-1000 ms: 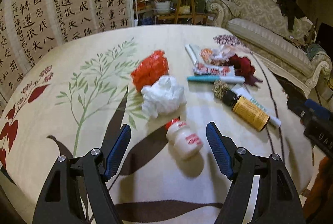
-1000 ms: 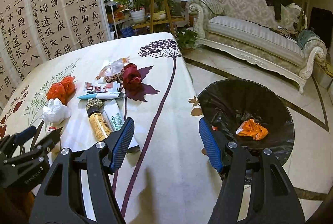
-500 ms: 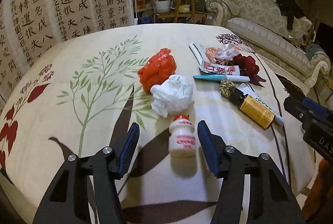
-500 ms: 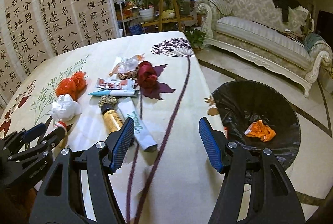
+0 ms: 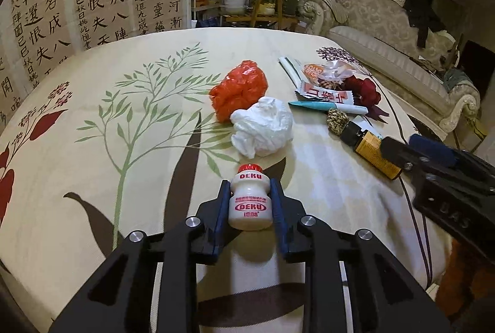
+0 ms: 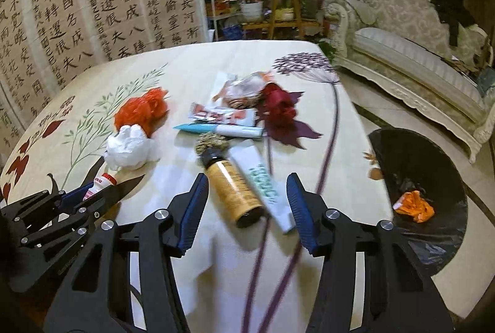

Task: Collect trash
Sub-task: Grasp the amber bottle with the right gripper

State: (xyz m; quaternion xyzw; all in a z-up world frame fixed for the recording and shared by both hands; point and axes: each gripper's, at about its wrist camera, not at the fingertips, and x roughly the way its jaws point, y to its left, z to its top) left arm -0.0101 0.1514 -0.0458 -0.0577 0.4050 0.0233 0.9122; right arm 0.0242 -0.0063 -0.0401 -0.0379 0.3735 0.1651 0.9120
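In the left wrist view the right gripper [image 5: 433, 153] is blocking the near end of the amber bottle [image 5: 369, 149], and the frame's right edge is cutting the gripper off. In the right wrist view the left gripper [image 6: 89, 194] is hiding most of the small white bottle [image 6: 102, 183] (only its red cap end is showing). The black trash bin [image 6: 433, 166] is running behind the right gripper's arm, and motion is smearing the white tube [image 6: 263, 178] lying right of the amber bottle.

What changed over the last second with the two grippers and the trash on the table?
The left gripper has just closed its jaws onto the small white bottle, pads against its sides. The right gripper swung from the bin toward the table; its jaws have been closing around the amber bottle and the white tube, neither gripped. The other trash stayed put.
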